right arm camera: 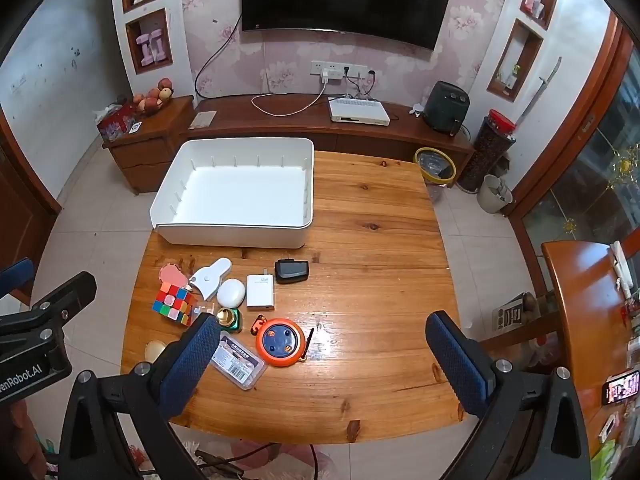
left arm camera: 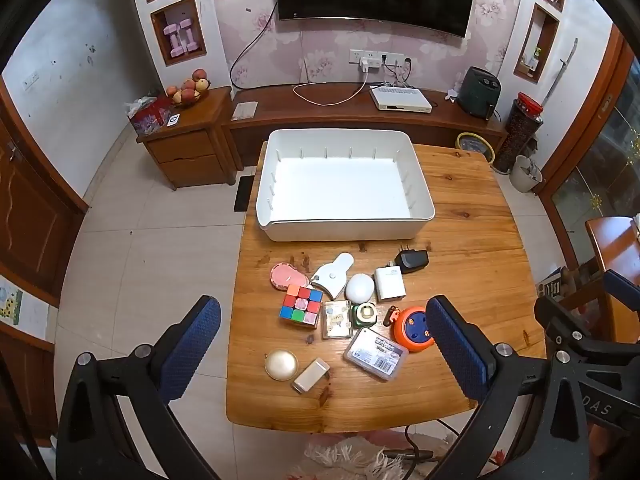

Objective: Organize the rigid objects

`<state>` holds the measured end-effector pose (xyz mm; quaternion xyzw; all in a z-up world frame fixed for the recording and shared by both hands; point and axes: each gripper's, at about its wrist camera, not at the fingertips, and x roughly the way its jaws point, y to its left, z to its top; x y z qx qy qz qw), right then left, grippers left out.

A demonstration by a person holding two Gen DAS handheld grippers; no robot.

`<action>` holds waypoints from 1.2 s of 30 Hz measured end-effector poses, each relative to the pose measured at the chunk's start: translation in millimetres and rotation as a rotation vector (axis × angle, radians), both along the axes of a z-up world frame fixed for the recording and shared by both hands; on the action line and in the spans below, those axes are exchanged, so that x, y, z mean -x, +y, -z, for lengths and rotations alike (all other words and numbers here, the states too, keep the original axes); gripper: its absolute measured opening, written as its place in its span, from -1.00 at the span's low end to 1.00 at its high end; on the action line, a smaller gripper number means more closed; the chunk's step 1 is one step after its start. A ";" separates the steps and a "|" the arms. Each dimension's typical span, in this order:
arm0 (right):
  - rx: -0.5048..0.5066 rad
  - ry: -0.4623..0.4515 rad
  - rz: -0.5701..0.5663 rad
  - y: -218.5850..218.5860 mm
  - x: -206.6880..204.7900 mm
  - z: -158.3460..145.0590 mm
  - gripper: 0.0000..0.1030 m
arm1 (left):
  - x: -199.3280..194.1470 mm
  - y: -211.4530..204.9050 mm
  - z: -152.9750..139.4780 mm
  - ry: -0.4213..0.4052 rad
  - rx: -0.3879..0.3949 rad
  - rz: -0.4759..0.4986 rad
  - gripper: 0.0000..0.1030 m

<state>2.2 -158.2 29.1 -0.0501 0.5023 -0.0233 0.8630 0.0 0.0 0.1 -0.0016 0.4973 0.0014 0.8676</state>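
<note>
An empty white bin stands at the far left of the wooden table. In front of it lie several small objects: a colour cube, an orange tape measure, a clear plastic case, a white charger, a black adapter, a white egg-shaped case and a pearly round box. My left gripper hangs open above the near pile, holding nothing. My right gripper is open over bare wood to the right of the pile.
A low wooden TV cabinet with a white set-top box runs behind the table. A yellow-rimmed bin and a white bucket stand on the floor at the right. Another wooden table is at the far right.
</note>
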 end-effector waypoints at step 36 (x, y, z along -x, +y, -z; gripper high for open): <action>0.004 -0.012 0.001 8.1 8.1 -5.4 1.00 | -0.5 0.2 -0.4 -0.009 0.003 -0.001 0.98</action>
